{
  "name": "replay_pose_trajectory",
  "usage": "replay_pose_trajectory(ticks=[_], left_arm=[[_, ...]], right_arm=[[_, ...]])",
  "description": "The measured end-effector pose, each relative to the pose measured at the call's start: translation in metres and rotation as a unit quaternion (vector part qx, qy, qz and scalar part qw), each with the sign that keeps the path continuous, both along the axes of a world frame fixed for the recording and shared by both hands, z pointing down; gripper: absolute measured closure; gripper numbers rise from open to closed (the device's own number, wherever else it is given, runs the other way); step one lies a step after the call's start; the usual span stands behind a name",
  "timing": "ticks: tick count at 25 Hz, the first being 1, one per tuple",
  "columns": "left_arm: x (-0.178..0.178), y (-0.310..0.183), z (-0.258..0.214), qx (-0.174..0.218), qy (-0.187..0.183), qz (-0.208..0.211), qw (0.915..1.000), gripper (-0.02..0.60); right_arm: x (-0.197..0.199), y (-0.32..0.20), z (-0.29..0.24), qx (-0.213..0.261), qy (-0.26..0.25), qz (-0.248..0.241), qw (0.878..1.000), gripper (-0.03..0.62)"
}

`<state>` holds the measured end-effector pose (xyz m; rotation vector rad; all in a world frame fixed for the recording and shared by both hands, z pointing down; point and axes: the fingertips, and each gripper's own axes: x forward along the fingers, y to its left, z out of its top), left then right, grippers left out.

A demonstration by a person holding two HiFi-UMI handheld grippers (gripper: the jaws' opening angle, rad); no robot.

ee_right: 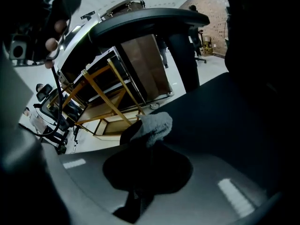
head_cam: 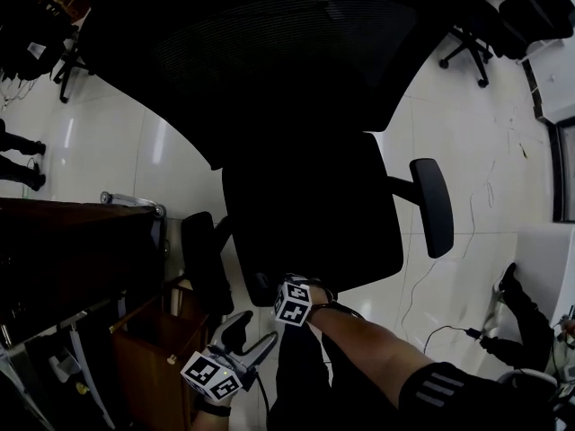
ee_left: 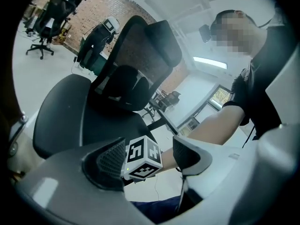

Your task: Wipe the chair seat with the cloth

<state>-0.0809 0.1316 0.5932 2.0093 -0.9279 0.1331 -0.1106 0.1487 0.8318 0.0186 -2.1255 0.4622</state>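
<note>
One cloth [ee_right: 158, 123] sits pinched in the right gripper [ee_right: 140, 136] at the chair seat [ee_right: 225, 116].

One cloth [ee_right: 157, 124], two grippers [head_cam: 250, 338] [head_cam: 271, 286]

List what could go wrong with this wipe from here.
1. The right hand-held gripper pinches only a small bunch of the cloth at the edge of the seat. Dragging it across may pull it free.
2. The left hand-held gripper is open and off the seat. Neither one steadies the chair, so it may swivel under pressure.
</note>
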Motion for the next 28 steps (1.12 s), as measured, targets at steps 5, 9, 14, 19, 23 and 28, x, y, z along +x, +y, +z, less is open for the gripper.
replay_pose_trajectory(ticks=[5,9,14,19,23,28], left_arm=[[0.033,-0.010,0.010,-0.005,0.019,0.022,0.9996,0.241],[0.070,-0.021,0.020,-0.002,0.032,0.054,0.9980,0.242],[0.121,-0.035,0.031,-0.006,0.040,0.097,0.9945,0.242],[0.167,-0.054,0.021,0.005,0.050,0.125,0.9908,0.241],[0.180,-0.065,0.007,0.013,0.048,0.126,0.9907,0.242],[0.174,-0.070,-0.018,0.024,0.031,0.113,0.9928,0.242]], right_arm=[[0.080,-0.020,0.016,-0.003,0.047,0.065,0.997,0.563],[0.170,-0.039,0.022,0.004,0.087,0.126,0.988,0.563],[0.269,-0.061,0.017,0.022,0.121,0.192,0.974,0.563],[0.330,-0.081,0.004,0.035,0.146,0.239,0.959,0.563],[0.342,-0.093,-0.012,0.029,0.130,0.275,0.952,0.563],[0.304,-0.111,-0.078,0.020,0.012,0.295,0.955,0.563]])
